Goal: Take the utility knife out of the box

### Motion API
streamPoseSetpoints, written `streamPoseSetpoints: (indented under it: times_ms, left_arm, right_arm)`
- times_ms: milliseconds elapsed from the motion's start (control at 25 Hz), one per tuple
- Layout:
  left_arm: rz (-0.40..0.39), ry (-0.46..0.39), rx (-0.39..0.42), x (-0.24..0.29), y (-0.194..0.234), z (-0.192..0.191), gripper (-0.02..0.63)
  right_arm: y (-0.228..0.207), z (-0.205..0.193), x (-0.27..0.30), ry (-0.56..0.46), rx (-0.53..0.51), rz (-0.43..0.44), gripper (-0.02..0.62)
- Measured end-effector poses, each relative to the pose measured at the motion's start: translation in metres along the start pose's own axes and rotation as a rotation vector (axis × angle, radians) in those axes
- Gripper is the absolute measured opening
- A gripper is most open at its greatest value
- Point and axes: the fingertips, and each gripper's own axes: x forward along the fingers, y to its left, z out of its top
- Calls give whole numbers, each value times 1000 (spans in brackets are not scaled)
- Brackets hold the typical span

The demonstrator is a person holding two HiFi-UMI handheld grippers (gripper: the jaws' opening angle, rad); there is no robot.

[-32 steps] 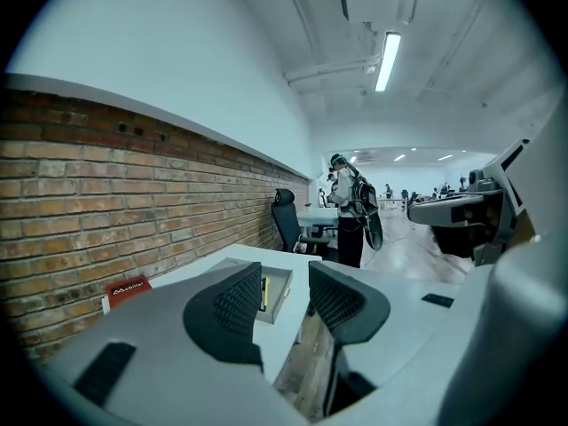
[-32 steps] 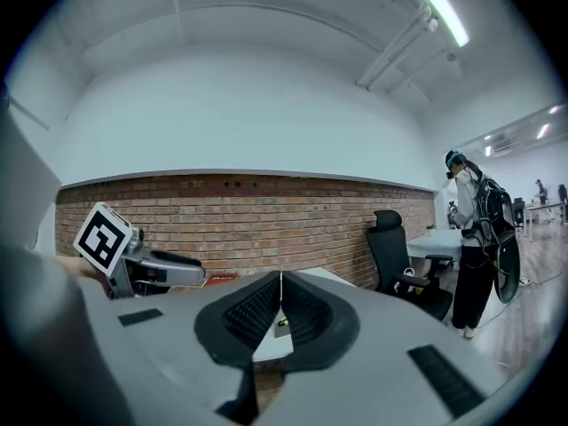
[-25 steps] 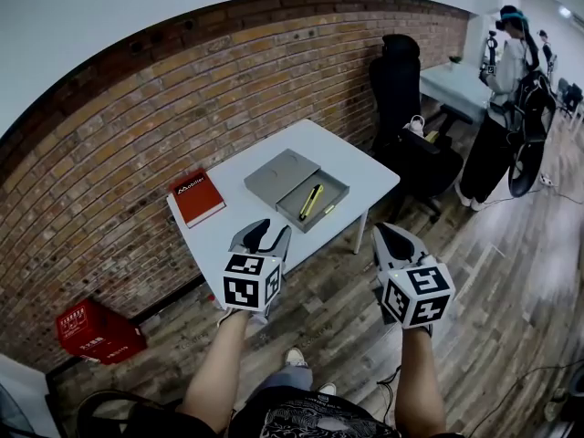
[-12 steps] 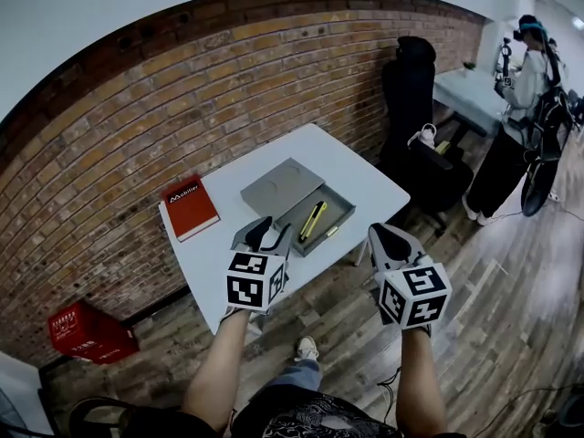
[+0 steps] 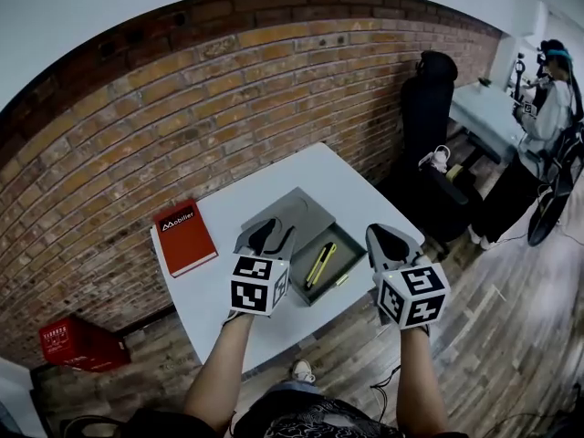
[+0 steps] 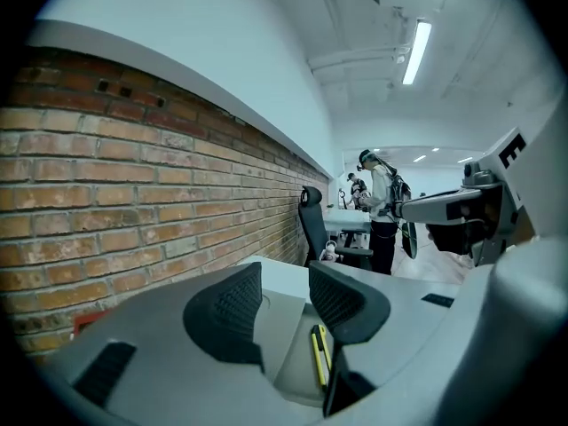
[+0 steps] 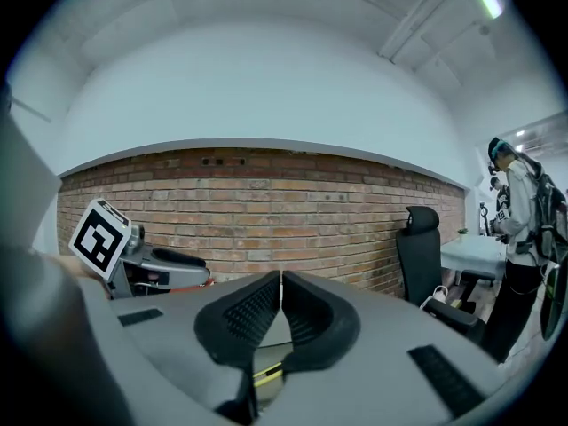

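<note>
1. Left gripper (image 5: 274,233): jaws spread, nothing caught between the pads in the left gripper view (image 6: 284,278). Through the gap shows only table and box.
2. Right gripper (image 5: 388,240): jaws pressed together, tips meeting in the right gripper view (image 7: 280,278), pinching nothing.
3. The utility knife (image 5: 320,263), yellow and black, lies in the open grey box (image 5: 345,254), between the two grippers in the head view and touched by neither.
4. In the left gripper view the knife (image 6: 319,355) runs down behind the right jaw, so its near end is hidden. In the right gripper view only a yellow sliver (image 7: 266,375) peeks out under the closed jaws.
5. The left gripper covers the box's left corner from above. A small yellow bit (image 5: 340,279) lies beside the knife; what it is I can't make out.
6. The grey lid (image 5: 297,210) lies just beyond the box, and a red book (image 5: 184,235) sits at the far left of the white table (image 5: 342,176).
7. Further out: a brick wall (image 5: 228,89) behind, a black chair (image 5: 433,89) to the right, and a person (image 5: 552,108) cut off at the far right edge.
</note>
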Motion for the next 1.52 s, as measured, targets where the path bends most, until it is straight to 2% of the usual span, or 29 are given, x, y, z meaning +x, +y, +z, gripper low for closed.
streamPoseSetpoints:
  times_ms: [240,520,800,1200,1520]
  left_arm:
    - [9,0,-19,31,37,7,167]
    - [23,25,-24,51,53,1,167]
    - [69,39,-1,62,36,1,167]
    - [153,46,-32,82,-9,7,167]
    - [185,91,-52,85,-17,-7,167]
  right_arm:
    - [-5,14,54,4,-4,16,21]
    - [-13,9,83,10,-2,45,21]
    - [-33,3,83,3,2,105,21]
    - [-77,7,80,-5,-13,228,21]
    - [-86,6,82,-8,-17,286,21]
